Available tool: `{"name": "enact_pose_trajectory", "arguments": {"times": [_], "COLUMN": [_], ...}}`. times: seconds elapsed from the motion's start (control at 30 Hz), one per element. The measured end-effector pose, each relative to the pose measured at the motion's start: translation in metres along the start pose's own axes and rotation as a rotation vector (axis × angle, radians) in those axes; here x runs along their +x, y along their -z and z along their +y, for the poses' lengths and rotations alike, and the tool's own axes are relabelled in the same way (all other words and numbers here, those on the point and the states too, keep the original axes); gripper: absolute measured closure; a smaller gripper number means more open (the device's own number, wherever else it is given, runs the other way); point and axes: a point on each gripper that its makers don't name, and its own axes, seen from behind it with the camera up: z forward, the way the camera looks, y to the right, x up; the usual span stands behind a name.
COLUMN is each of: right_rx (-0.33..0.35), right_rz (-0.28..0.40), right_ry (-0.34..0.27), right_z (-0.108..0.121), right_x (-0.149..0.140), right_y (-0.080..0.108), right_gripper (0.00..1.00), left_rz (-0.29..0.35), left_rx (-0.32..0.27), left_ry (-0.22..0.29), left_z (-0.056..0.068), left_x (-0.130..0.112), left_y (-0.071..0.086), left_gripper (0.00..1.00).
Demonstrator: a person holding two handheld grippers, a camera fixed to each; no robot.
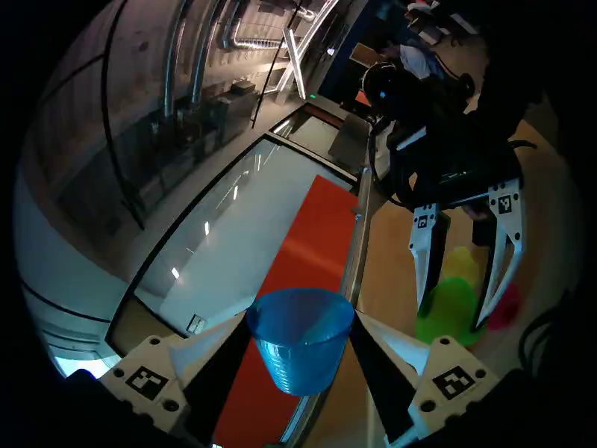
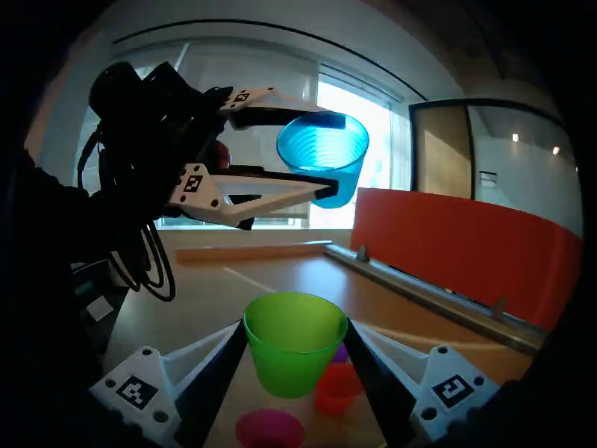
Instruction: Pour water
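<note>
Grip state: left gripper (image 1: pixel 300 319) is clamped on the blue cup (image 1: pixel 300 340), with both fingers pressing its wall. Right gripper (image 2: pixel 295 325) is likewise closed on the green cup (image 2: pixel 295 343). In the right gripper view, the blue cup hangs well above the green cup, tilted. An orange cup (image 2: pixel 337 388) and a magenta cup (image 2: pixel 270 429) sit just beside the green cup on the wooden table (image 2: pixel 224 287). A red partition (image 2: pixel 463 239) runs to the right of the green cup.

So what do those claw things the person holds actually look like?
The left gripper and right gripper match: two long white tapered fingers with black inner faces, square black-and-white markers near their bases, a black body with looped black cables.
</note>
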Motion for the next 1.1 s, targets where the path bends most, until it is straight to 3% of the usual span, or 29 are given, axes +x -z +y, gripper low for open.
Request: {"name": "enact_pose_trajectory", "arguments": {"times": [0.6, 1.1], "right_rx": [-0.001, -0.001], "right_rz": [0.003, 0.003], "right_ry": [0.000, 0.003], "right_z": [-0.0001, -0.0002], "right_x": [0.0001, 0.0017], "right_y": [0.0015, 0.0003], "right_gripper": [0.08, 0.08], "left_rz": [0.008, 0.019], "left_rx": [0.013, 0.017], "left_ry": [-0.080, -0.106], "left_z": [0.0005, -0.0028], "left_x": [0.0020, 0.0039], "left_y": [-0.0026, -0.0017], "left_gripper": [0.13, 0.13]}}
